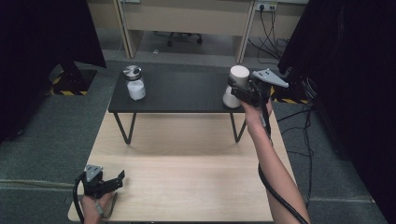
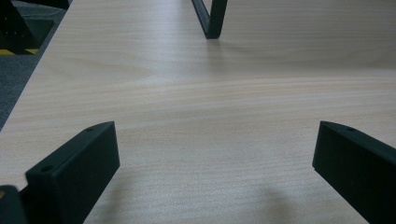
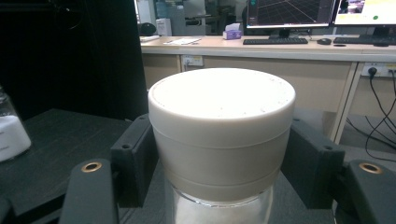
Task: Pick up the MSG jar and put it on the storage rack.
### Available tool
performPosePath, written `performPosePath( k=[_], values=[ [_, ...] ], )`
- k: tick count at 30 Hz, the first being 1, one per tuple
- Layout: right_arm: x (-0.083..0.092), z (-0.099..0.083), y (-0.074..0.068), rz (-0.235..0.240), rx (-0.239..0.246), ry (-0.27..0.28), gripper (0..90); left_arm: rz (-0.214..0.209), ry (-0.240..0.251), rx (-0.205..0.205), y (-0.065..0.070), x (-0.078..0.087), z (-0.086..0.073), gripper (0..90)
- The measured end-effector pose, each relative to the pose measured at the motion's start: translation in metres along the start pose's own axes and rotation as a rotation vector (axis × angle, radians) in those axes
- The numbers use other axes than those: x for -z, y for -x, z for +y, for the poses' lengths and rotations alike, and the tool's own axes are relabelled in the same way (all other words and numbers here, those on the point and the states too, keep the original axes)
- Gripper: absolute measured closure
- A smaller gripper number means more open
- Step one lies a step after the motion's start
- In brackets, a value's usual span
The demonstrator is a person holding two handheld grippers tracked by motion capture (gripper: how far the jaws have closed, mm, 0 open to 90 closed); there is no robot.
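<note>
The white-lidded jar (image 3: 221, 140) stands at the right end of the black shelf (image 1: 182, 93), and the right claw (image 1: 239, 88) is clamped on its lid, one jaw on each side. So the grasp looks done; lifting or carrying the jar seems left. A second jar with a metal lid (image 1: 134, 82) waits at the shelf's left end. The left claw (image 1: 112, 179) rests jaws apart on the wooden desk (image 2: 224, 102), holding nothing.

I see my left gripper (image 2: 215, 172) with its jaws spread wide at the lower corners, over bare pale wooden table (image 2: 196, 107) (a black stand leg (image 2: 211, 18) at the top).
</note>
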State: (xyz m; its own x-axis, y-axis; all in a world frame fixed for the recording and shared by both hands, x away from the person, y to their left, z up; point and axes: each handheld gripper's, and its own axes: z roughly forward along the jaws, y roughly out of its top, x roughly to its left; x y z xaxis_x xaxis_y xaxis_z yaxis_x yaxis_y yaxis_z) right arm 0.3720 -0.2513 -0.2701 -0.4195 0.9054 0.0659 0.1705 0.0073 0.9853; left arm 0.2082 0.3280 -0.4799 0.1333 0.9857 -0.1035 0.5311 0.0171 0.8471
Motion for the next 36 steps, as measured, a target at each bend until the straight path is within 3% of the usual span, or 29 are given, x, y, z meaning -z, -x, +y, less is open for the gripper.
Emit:
performPosePath(
  k=[15,26,36],
  values=[
    [-0.022,0.002,0.002,-0.016,-0.009,0.004,33.6,-0.005,-0.001,0.002,-0.001,0.0,0.0,0.0],
    [-0.027,0.002,0.001,-0.014,0.01,0.006,33.6,-0.005,-0.004,0.002,-0.001,-0.001,0.001,0.0],
    [-0.027,-0.01,0.0,-0.016,0.031,0.044,33.7,-0.002,-0.007,0.003,0.0,-0.001,0.001,0.0]
  ],
)
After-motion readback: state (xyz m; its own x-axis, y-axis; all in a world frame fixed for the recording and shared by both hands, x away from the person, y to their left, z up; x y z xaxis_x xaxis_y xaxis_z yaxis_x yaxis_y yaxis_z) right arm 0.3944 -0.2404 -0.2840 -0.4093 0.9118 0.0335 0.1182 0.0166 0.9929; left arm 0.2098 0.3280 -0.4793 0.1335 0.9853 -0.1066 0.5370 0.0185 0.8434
